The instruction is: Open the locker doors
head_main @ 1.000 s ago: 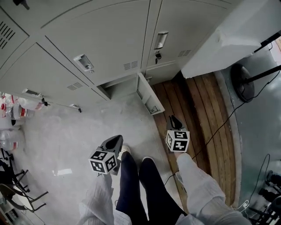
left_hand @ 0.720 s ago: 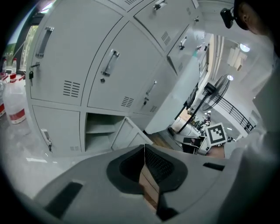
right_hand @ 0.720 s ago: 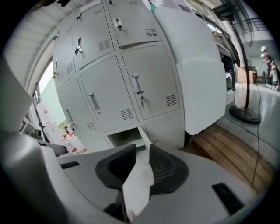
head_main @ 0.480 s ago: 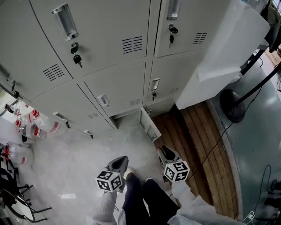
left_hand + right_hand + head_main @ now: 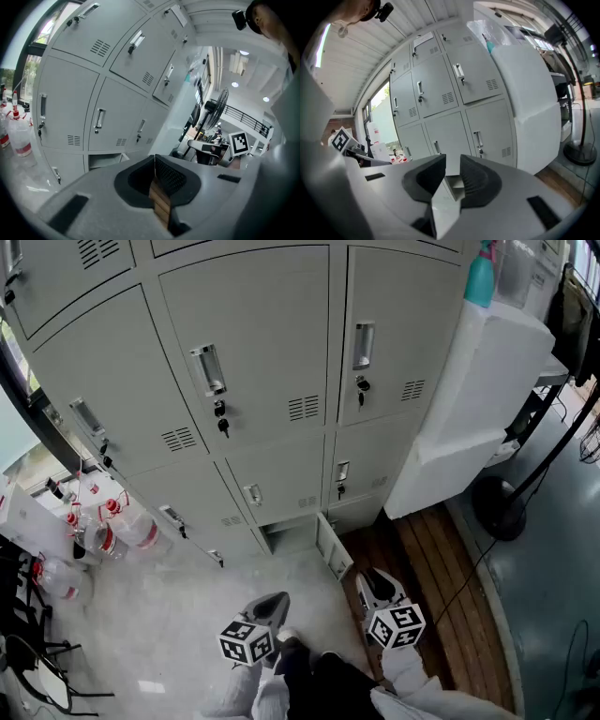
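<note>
Bottles (image 5: pixel 127 531) L of lockers (image 5: pixel 262 381); fan stand (image 5: pixel 497 510) R

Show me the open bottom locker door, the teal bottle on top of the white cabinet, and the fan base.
open bottom locker door (image 5: pixel 335 550): head view, on the swung-out door panel.
teal bottle (image 5: pixel 479 282): head view, on its body.
fan base (image 5: pixel 498 514): head view, on the round dark foot.

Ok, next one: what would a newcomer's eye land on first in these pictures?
The wall of grey lockers fills the upper head view, with one small bottom door swung open at floor level. Near the bottom edge are the left gripper, jaws together, and the right gripper, whose empty jaws have just been opening. A teal bottle stands on the white unit at the right.
</note>
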A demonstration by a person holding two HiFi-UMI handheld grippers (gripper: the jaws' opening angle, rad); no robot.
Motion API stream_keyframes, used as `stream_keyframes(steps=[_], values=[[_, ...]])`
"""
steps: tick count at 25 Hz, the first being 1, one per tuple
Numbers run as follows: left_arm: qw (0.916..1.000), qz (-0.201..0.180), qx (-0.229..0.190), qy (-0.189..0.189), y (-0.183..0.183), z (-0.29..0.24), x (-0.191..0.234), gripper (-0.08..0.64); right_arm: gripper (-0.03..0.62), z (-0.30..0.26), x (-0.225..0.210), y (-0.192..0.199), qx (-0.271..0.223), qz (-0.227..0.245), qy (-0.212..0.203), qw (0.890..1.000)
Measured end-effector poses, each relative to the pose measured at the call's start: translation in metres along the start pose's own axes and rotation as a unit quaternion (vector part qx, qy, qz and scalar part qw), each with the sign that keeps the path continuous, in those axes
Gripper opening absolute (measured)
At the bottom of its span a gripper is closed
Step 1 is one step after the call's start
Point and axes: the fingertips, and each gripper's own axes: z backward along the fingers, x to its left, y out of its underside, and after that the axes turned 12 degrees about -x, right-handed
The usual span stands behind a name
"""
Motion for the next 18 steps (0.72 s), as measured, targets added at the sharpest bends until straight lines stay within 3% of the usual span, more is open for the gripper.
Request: stream_keyframes(steps=[5,7,10,18], values=[[0.9996,-0.001,-0.028,-0.001,-0.030,0.013,-0.025,0.011,0.075,0.019,0.007,-0.042,-0.021,0.000,0.007,1.000],[0.9990,0.006,-0.042,-0.011,-0.040,0.020,-0.029,0.011,0.066,0.027,0.007,-0.046,-0.011,0.014,0.015,1.000],[0.9977,-0.006,-0.059,-0.032,-0.057,0.030,-0.029,0.011,0.037,0.034,0.015,-0.058,-0.024,-0.006,0.016,1.000],[0.9926,-0.036,-0.095,-0.068,-0.087,0.073,-0.027,0.011,0.038,0.024,0.069,-0.082,-0.073,-0.017,-0.065,0.995]])
